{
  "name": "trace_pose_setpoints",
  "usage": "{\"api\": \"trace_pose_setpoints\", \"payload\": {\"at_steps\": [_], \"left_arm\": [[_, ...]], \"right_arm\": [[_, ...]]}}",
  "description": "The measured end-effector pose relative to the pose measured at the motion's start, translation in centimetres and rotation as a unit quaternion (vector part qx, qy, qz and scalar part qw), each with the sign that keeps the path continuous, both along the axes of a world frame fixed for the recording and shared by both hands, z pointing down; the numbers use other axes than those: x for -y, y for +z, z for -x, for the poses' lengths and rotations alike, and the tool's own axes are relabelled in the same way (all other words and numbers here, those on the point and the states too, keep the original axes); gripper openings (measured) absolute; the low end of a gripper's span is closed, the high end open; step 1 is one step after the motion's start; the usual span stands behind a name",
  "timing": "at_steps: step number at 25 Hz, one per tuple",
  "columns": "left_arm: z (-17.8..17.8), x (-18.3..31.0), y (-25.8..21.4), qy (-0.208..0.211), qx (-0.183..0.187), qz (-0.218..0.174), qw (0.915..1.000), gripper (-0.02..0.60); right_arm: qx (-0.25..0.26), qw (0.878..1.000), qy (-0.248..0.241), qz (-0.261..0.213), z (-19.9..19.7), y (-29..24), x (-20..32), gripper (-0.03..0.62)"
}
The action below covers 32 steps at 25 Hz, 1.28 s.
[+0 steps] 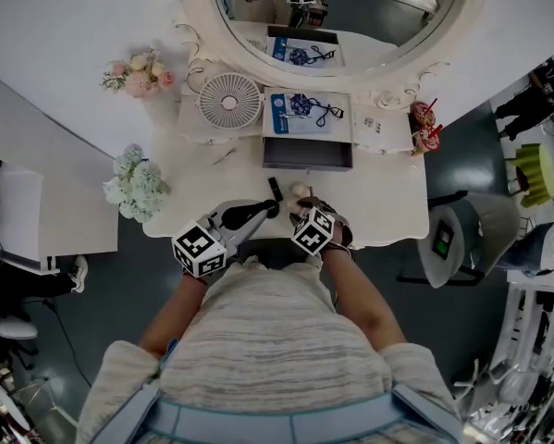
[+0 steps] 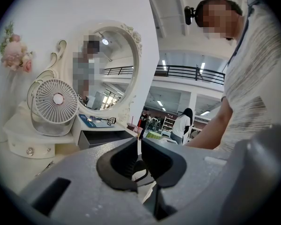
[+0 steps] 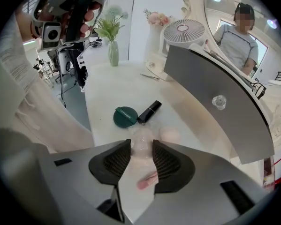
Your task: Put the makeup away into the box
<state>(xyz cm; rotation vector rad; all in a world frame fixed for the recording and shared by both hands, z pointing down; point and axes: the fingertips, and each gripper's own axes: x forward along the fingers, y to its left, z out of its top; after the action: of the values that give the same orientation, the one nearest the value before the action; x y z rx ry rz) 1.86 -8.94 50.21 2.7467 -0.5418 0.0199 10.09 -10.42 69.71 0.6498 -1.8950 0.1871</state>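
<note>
Pick-up step, I reckon: right hand-held gripper (image 3: 140, 143) straddles a pale makeup pot (image 3: 141, 136), jaws wide, not gripping; next, squeeze, then carry to the box (image 1: 307, 166); left hand-held gripper (image 2: 139, 150) closed, empty

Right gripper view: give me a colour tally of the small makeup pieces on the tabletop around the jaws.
Dark green: 1, round compact
Black: 1, tube
Pink: 2, round puff and slim stick
Clear: 1, small piece between the jaws
Total: 5
</note>
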Motion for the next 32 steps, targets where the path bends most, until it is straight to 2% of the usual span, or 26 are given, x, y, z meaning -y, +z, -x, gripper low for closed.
{"api": "trace_pose_setpoints", "payload": {"at_steps": [7,15,24,32], "left_arm": [[0.7,0.4,0.1,-0.007,-0.001,0.001,1.0,0.017],[0.5,0.6,0.2,-0.002,0.002,-0.001,1.0,0.017],[0.1,0.3,0.0,0.0,0.0,-0.003,1.0,0.017],[0.3,0.3,-0.3,-0.003,-0.005,-0.008,1.0,0.017]], "right_arm": [[0.027,0.999,0.02,-0.013,0.1,-1.8,0.0,0.137],[0.064,0.997,0.02,-0.039,0.8,-5.7,-0.2,0.135],[0.087,0.993,0.008,-0.086,1.3,-10.8,-0.5,0.135],[0.096,0.988,-0.007,-0.121,1.0,-15.6,1.3,0.135]]}}
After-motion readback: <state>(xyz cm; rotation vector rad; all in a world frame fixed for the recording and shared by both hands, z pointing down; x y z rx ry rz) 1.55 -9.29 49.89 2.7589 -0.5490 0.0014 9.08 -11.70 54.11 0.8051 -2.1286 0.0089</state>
